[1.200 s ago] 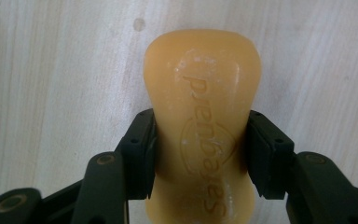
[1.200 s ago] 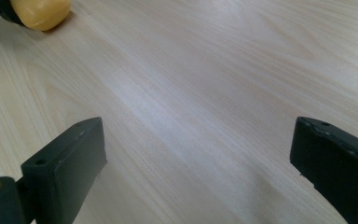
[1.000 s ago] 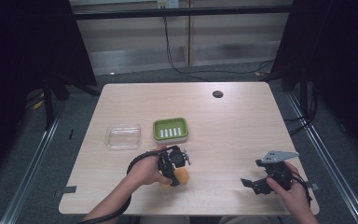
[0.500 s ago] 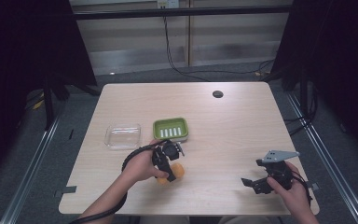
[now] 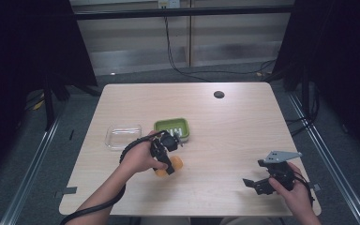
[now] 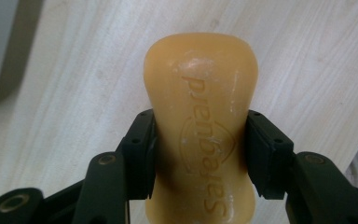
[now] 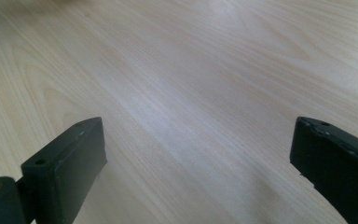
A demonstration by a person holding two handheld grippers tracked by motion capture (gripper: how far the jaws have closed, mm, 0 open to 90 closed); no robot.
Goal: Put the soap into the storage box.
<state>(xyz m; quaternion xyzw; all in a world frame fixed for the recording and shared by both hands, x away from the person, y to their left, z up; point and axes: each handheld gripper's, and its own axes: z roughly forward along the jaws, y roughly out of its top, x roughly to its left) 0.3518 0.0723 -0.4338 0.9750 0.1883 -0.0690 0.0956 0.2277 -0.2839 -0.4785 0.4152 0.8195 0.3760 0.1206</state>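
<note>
The orange soap bar [image 6: 200, 126] carries embossed lettering reading "Safeguard", seen upside down in the left gripper view, its lower end cut off by the frame. The left gripper [image 6: 200, 154] clamps it between both jaws, low and left of centre in the high view [image 5: 168, 164], just below the green dish [image 5: 172, 126]. Since 0.5 s ago it has barely shifted. The right gripper [image 5: 262, 180] hangs wide open at lower right.
</note>
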